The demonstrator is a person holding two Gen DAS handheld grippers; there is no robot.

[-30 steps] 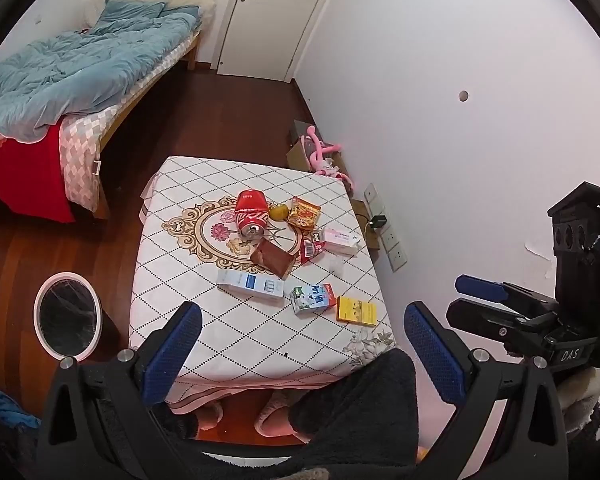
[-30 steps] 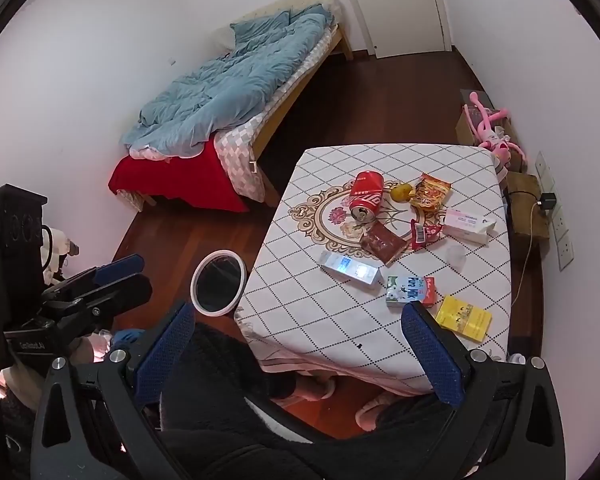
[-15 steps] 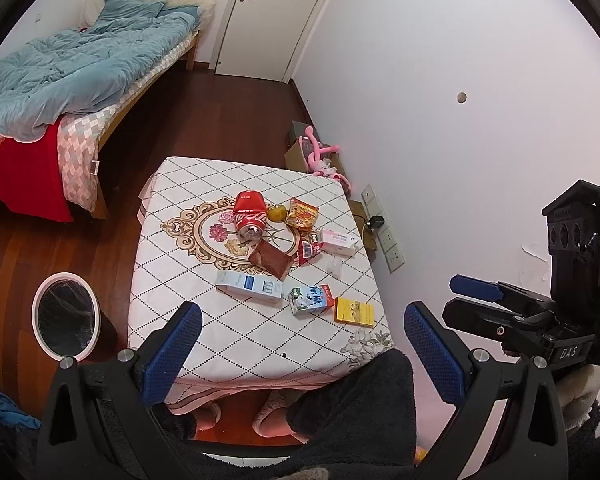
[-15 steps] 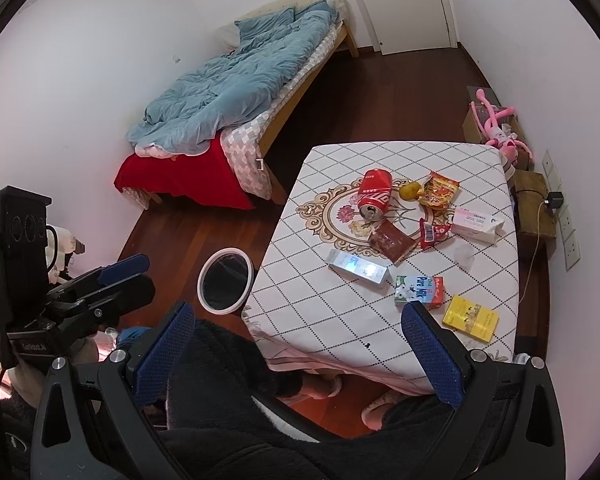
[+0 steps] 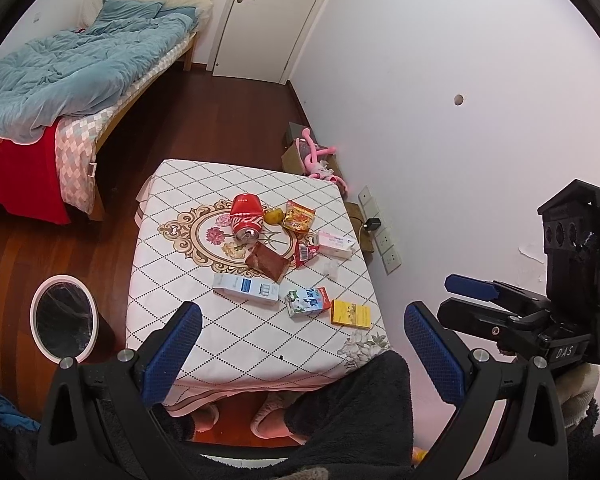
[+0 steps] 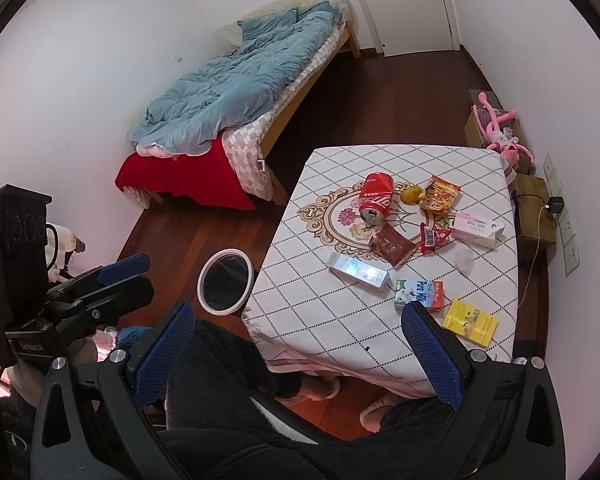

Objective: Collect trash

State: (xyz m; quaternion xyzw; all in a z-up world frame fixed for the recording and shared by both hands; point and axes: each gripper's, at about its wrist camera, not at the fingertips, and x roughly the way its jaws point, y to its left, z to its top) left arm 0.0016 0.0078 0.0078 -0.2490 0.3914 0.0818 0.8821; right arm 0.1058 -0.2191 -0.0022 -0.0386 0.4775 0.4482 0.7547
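Both grippers are held high above a table (image 5: 204,320) covered with a white diamond-patterned cloth, and nothing is gripped by either. The left gripper (image 5: 300,354) is seen with its blue-padded fingers spread wide apart and empty; the right gripper (image 6: 298,350) is likewise spread wide with nothing between its fingers. Each gripper is also caught at the edge of the other's view.

The trash is scattered over the middle and right part of the table. A red soda can (image 5: 246,219) is lying on its side on the ornate medallion, with a small yellow fruit (image 5: 273,216) just beside it and an orange snack bag (image 5: 298,215) next to that. A brown wrapper (image 5: 269,261) is lying below the can, touching a small red wrapper (image 5: 305,251). A pink-and-white box (image 5: 335,243) is placed near the table's right edge. Nearer the person, a long white-and-blue carton (image 5: 246,288), a milk carton (image 5: 308,301) and a yellow box (image 5: 350,313) are laid in a rough row.

A round white-rimmed bin (image 5: 62,322) lined with a dark bag is standing on the wooden floor just left of the table. A bed (image 5: 80,76) with a blue quilt is seen further back, and dark fleece trousers and slippers are seen below the grippers
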